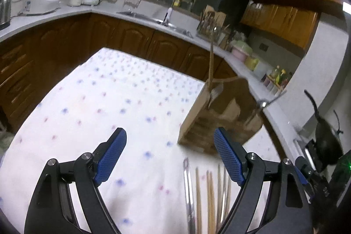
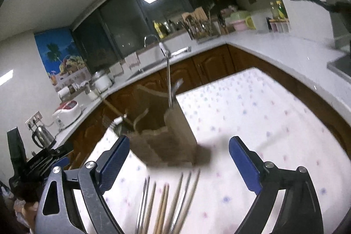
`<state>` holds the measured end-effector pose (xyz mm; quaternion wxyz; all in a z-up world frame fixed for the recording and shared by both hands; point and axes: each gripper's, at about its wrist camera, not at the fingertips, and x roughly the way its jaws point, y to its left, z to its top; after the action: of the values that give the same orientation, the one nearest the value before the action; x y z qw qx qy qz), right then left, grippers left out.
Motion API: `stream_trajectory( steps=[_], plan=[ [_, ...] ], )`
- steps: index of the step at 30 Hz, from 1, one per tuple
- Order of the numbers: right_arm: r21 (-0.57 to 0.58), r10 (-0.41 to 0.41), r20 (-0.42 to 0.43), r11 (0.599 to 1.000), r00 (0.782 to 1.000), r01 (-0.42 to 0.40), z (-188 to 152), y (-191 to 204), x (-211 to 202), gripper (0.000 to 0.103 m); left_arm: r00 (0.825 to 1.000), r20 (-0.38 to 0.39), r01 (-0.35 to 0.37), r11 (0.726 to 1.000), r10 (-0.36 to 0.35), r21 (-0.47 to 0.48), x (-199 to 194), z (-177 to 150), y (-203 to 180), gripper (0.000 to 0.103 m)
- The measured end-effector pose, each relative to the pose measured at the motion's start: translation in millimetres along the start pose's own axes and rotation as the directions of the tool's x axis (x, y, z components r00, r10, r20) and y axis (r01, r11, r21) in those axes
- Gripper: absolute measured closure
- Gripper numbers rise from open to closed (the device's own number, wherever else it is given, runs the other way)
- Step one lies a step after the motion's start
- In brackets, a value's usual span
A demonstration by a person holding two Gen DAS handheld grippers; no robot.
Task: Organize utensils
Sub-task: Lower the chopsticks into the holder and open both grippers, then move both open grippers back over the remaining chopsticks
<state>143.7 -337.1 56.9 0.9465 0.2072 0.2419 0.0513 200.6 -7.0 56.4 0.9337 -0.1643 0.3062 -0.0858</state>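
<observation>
A wooden utensil holder [image 1: 221,113] stands on a table with a white dotted cloth [image 1: 98,102]; long-handled utensils stick up out of it. Several wooden chopsticks [image 1: 209,196] and a metal utensil [image 1: 189,192] lie on the cloth in front of it. My left gripper [image 1: 171,159] is open and empty, above the cloth to the left of the chopsticks. In the right wrist view the holder [image 2: 166,142] is just ahead, the chopsticks [image 2: 173,201] lie between my fingers, and my right gripper [image 2: 179,166] is open and empty above them.
A kitchen counter [image 1: 140,12] with a sink [image 2: 158,63], rice cooker [image 1: 41,0], kettle [image 2: 42,135], jars and a utensil rack [image 1: 210,23] wraps around the table. Brown cabinets stand below and above. The other gripper [image 1: 318,159] shows at the right edge.
</observation>
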Motion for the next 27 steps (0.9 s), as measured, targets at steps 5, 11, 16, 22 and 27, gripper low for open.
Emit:
stream_trajectory(
  steps=[5,11,16,22,27],
  plan=[
    [0.004,-0.022,-0.043,1.0,0.999,0.022,-22.3,-4.7,-11.1,0.01,0.999,-0.046,-0.024,1.0,0.025,0.016,-6.6,-28.7,5.4,0.019],
    [0.005,-0.04,-0.083,0.999,0.996,0.041,-44.0,-9.7,-19.8,0.01,0.993,-0.105,-0.05,0.999,0.051,0.014,-7.5,-54.9,14.5,0.019],
    [-0.003,-0.055,-0.105,0.999,0.993,0.055,-57.7,-11.4,-22.5,0.01,0.991,-0.118,-0.058,0.998,0.061,0.022,-7.8,-62.0,15.6,0.019],
    [0.004,-0.071,-0.13,0.997,0.989,0.072,-64.6,-13.1,-19.0,0.01,0.985,-0.147,-0.08,0.996,0.085,0.042,-3.3,-66.7,14.3,0.019],
    [-0.001,-0.077,-0.14,0.997,0.987,0.077,-67.0,-12.8,-15.9,0.01,0.977,-0.185,-0.097,0.994,0.107,0.058,5.8,-70.4,13.5,0.019]
  ],
)
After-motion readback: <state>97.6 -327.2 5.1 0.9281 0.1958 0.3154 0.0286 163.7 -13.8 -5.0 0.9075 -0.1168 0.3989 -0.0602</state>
